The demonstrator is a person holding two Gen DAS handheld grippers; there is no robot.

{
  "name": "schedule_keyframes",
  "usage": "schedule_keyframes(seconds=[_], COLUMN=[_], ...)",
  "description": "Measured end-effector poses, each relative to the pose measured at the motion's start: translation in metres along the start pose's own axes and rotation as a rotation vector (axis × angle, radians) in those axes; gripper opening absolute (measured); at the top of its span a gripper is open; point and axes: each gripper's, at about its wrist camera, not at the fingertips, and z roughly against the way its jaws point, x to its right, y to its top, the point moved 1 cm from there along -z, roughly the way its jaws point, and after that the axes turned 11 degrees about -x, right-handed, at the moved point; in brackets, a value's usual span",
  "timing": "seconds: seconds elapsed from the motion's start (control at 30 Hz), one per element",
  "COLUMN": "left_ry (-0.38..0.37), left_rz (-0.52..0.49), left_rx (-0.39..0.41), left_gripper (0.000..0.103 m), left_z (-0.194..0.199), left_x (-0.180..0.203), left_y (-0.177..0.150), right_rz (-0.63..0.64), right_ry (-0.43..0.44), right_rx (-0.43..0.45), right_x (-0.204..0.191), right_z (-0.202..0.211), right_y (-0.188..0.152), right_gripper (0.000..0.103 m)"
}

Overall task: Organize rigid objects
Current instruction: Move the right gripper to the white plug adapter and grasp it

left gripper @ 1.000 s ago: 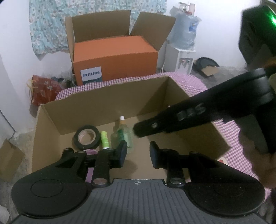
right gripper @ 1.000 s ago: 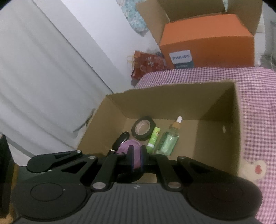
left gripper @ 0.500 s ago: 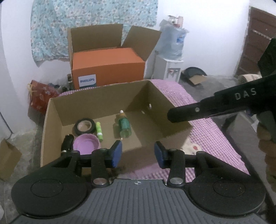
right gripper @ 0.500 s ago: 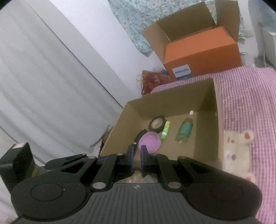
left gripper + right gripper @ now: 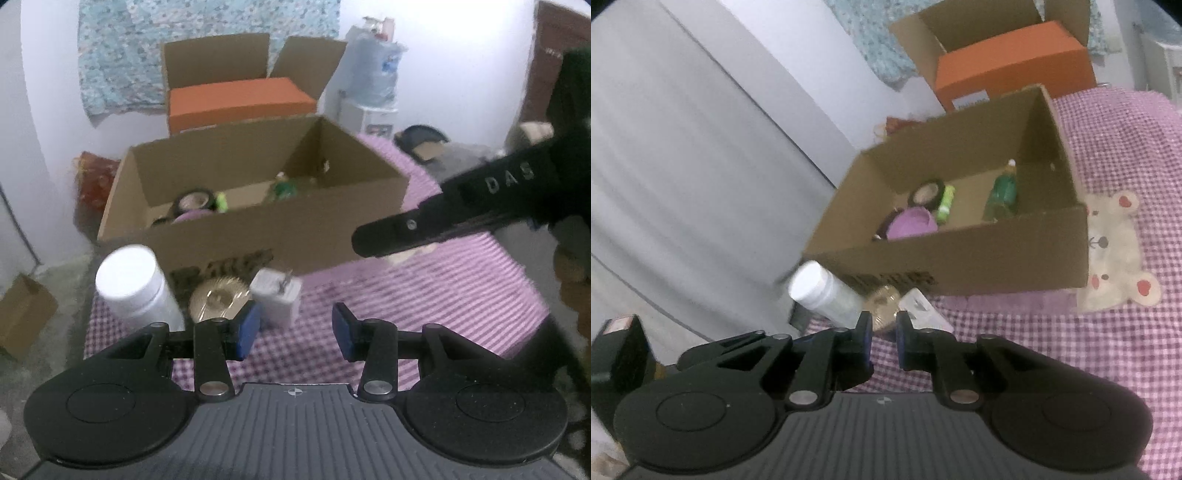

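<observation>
Left wrist view: left gripper (image 5: 297, 328) jaws apart, empty. White jar (image 5: 131, 286), gold disc (image 5: 218, 297) and white plug adapter (image 5: 277, 295) stand on the checked cloth (image 5: 424, 295) at 11 o'clock of the jaws, touching the cardboard box (image 5: 314, 229). Risk: the three crowd together, so closing on one could topple the jar.

Right wrist view: right gripper (image 5: 882, 336) jaws opening, narrow gap, nothing between them; the gold disc sits just beyond at 12 o'clock. Risk: too narrow a gap would push it.

Against the earlier frames, both grippers have pulled back from the box; its outside front and these three items now show.
</observation>
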Motion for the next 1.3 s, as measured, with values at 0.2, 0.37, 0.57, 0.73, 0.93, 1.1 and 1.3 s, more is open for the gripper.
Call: schedule_keyframes(seconds=[0.2,0.37,0.57,0.73,0.93,1.1,1.3], left_ry=[0.035,0.030,0.028,0.026,0.040,0.073,0.091], left_rz=[-0.001,0.005,0.003,0.004,-0.004,-0.062,-0.137], left_rx=[-0.005,-0.020,-0.018,-0.015,-0.013,0.008,0.015], left_gripper=[0.042,0.042,0.042,0.042,0.042,0.042,0.043], left_z=[-0.029,-0.048,-0.061,-0.066,-0.071,-0.068,-0.067], left_x=[0.003,0.001,-0.004,-0.007,-0.006,0.007,0.025], left_y=[-0.010,-0.013,-0.010,-0.007,-0.005,-0.009,-0.017], right_rz=[0.056,0.135,0.239,0.295,0.297,0.283,0.262], right_ry=[-0.088,-0.149,-0.219,-0.238,-0.214,-0.225,-0.225], right_rx=[-0.043,-0.084,-0.123,-0.148,-0.159,-0.158,-0.186], right_x=[-0.004,-0.006,-0.009,-0.012,-0.011,-0.008,-0.002], right_z=[-0.037,-0.062,-0.086,-0.105,-0.115,-0.106,-0.092], right_y=[0.004,0.006,0.015,0.019,0.022,0.021,0.014], right_gripper=[0.017,0.053,0.053,0.048,0.034,0.030,0.029])
